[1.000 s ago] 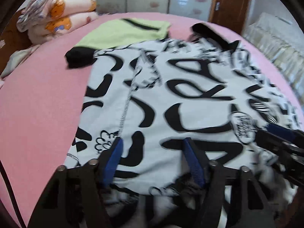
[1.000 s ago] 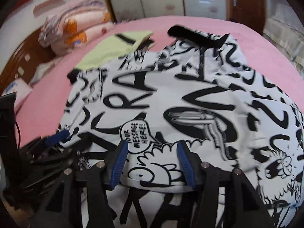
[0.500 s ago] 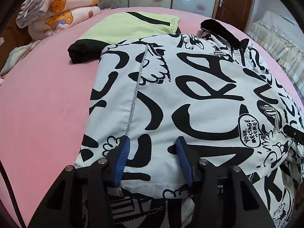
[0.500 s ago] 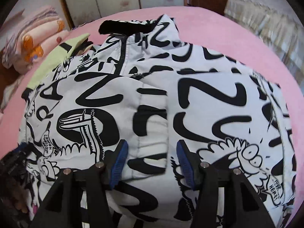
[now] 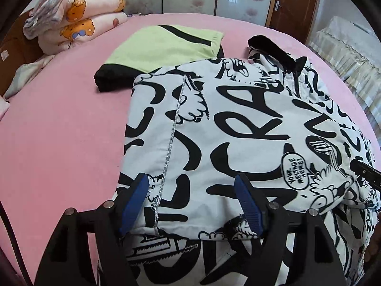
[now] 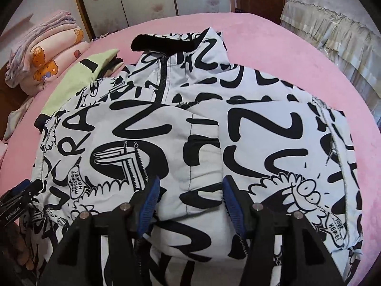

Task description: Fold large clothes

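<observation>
A white padded jacket (image 5: 238, 124) with black graffiti print lies spread on the pink bed (image 5: 59, 131), its black collar at the far end. My left gripper (image 5: 190, 190) hovers over the jacket's near left hem. Its jaws are opening, and the fabric lies flat between the blue pads (image 5: 133, 197) without being pinched. In the right wrist view, my right gripper (image 6: 190, 190) is over the middle of the jacket (image 6: 262, 124). A puffy folded panel sits between its spread pads (image 6: 150, 202), and no pinch shows.
A folded lime-green and black garment (image 5: 164, 45) lies just beyond the jacket's left shoulder. Stacked bear-print blankets (image 5: 76, 23) sit at the bed's far left. A wooden door (image 5: 295, 2) and cloth-covered furniture (image 6: 333, 23) stand past the bed.
My left jaws have spread wider and the gripper has lifted slightly off the hem. My right gripper has slid rightward across the jacket, from the speech-bubble print to the middle panel.
</observation>
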### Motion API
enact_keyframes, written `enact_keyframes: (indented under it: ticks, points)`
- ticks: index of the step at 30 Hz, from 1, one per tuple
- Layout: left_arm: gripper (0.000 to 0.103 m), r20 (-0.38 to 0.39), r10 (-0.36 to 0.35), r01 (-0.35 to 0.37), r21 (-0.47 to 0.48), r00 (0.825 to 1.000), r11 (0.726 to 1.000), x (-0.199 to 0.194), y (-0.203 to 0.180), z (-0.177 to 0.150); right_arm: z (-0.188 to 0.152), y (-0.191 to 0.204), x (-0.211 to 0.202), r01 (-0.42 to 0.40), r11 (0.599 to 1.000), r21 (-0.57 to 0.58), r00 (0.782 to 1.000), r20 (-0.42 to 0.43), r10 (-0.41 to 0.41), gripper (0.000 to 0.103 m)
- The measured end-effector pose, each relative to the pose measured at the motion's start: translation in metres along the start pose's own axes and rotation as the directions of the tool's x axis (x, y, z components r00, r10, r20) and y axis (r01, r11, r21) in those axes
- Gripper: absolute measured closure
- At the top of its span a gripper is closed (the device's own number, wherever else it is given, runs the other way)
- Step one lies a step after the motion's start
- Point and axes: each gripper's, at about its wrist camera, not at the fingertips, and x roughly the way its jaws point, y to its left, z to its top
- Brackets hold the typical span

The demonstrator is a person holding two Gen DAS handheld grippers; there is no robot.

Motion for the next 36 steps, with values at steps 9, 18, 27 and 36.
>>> enact_keyframes:
  ticks: [9, 18, 27, 36]
  points:
    - [0.030, 0.028, -0.002, 0.001, 0.023, 1.000, 1.000, -0.034, -0.008, -0.002, -0.005, 0.004, -0.033, -0.025, 1.000, 0.001, 0.999, 0.036, 0.025, 0.048]
    - [0.030, 0.032, 0.000, 0.000, 0.009, 0.999, 1.000, -0.066, -0.011, -0.007, -0.014, 0.005, -0.071, -0.031, 1.000, -0.006, 0.997, 0.073, 0.031, 0.048]
    - [0.029, 0.027, -0.044, 0.044, 0.013, 0.999, 0.999, -0.102, -0.010, -0.013, -0.032, 0.004, -0.108, -0.009, 1.000, -0.030, 0.996, 0.090, 0.012, 0.048]
    - [0.029, 0.068, -0.031, 0.026, 0.074, 0.997, 0.997, -0.146, -0.015, -0.032, -0.057, -0.005, -0.154, -0.001, 0.998, -0.057, 0.985, 0.170, 0.011, 0.048]
